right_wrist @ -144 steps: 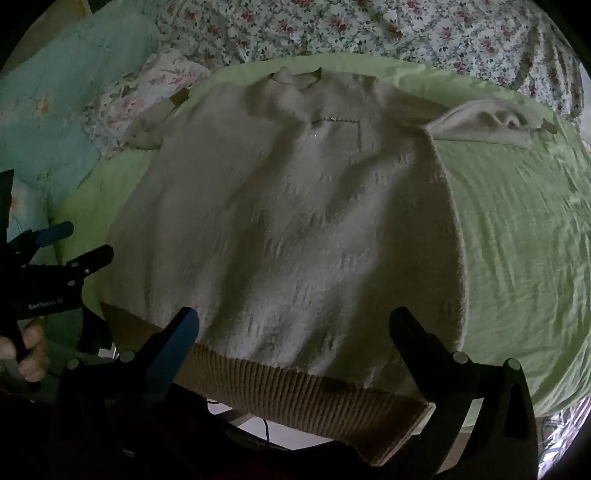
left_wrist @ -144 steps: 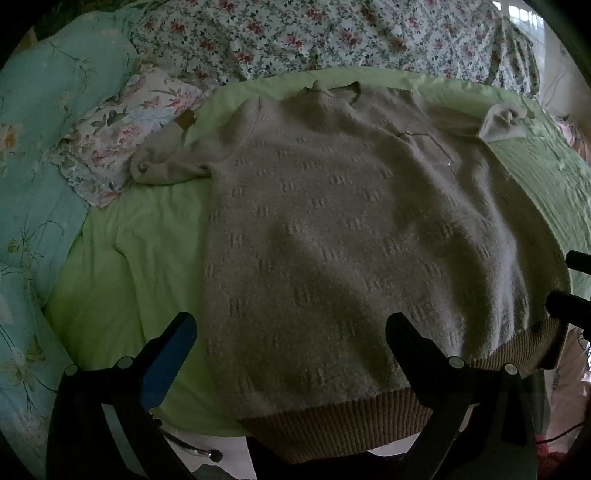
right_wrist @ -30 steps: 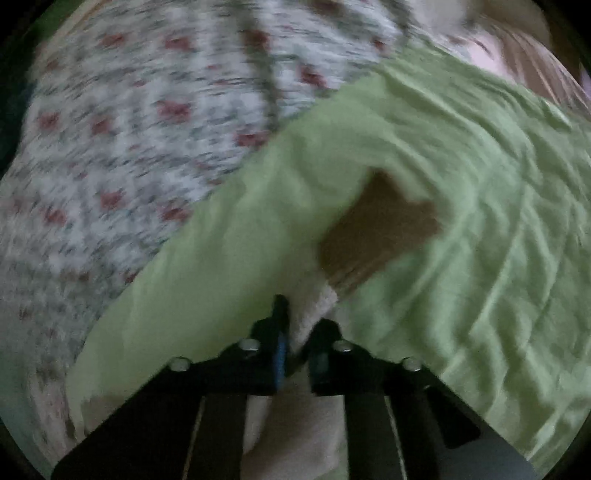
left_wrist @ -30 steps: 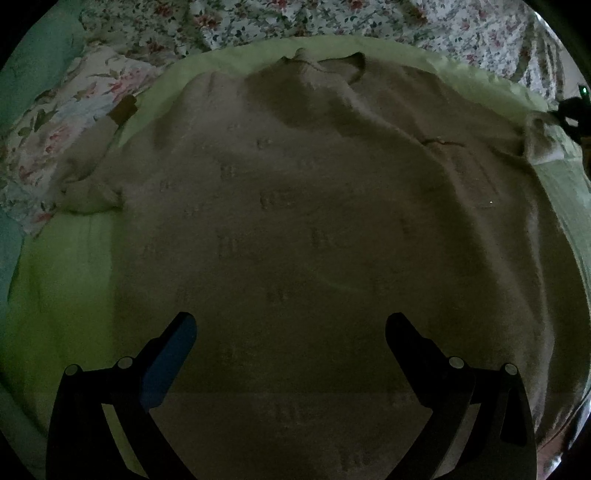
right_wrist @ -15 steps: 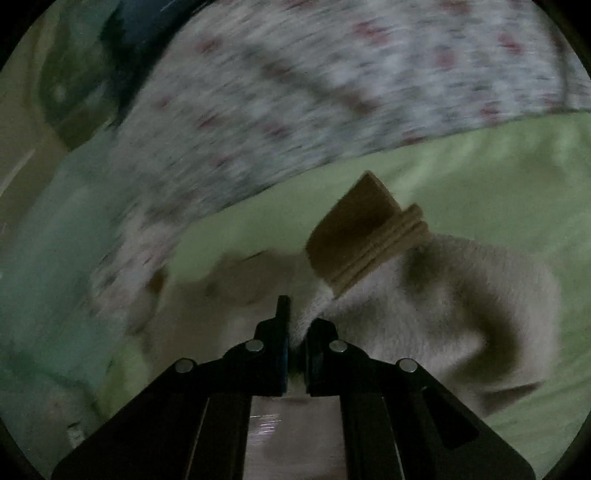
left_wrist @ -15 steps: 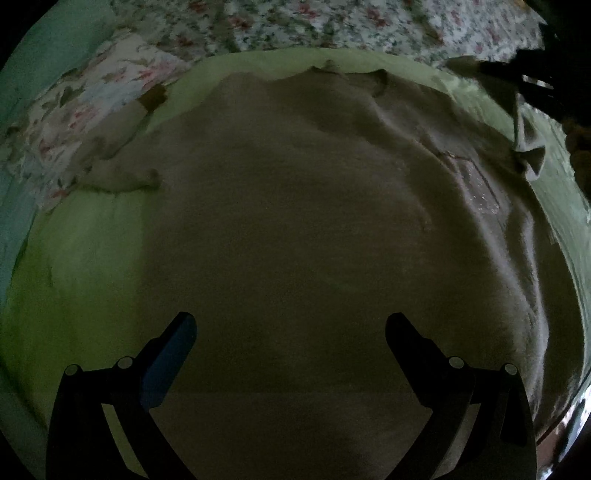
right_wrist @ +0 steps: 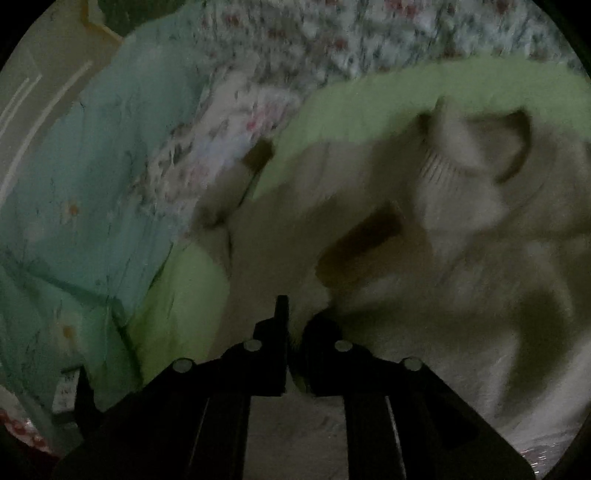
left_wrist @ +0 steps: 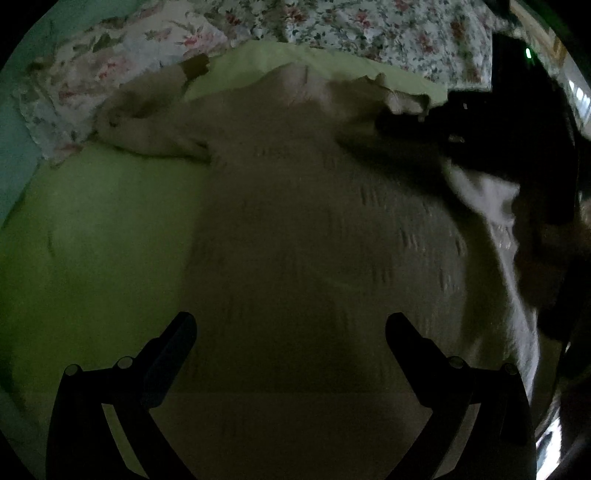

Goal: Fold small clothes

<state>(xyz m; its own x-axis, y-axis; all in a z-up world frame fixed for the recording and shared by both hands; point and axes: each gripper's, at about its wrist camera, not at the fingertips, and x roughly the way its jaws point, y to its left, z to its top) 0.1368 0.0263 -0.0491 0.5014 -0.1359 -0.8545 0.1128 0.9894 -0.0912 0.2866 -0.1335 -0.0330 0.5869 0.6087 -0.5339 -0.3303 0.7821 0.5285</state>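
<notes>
A beige knit sweater (left_wrist: 314, 221) lies flat on a green sheet (left_wrist: 92, 240), neckline (right_wrist: 480, 147) at the far side. My left gripper (left_wrist: 291, 332) hovers open over its lower body, with nothing between the fingers. My right gripper (right_wrist: 295, 321) has the right sleeve's fabric pinched between its jaws, which are opening. The brown cuff (right_wrist: 365, 240) hangs just ahead of it, over the chest. In the left wrist view the right gripper (left_wrist: 388, 123) reaches in from the upper right. The other sleeve (left_wrist: 147, 122) lies stretched out to the left, ending in a brown cuff (left_wrist: 195, 66).
A floral quilt (left_wrist: 351, 26) lies bunched beyond the sweater's neckline. A teal quilt (right_wrist: 92, 184) lies to the left of the sheet. Bare green sheet shows left of the sweater. The scene is dim and the right wrist view is blurred.
My right gripper has swung the right sleeve from the far right edge in over the sweater's chest. My left gripper has drifted a little, still open.
</notes>
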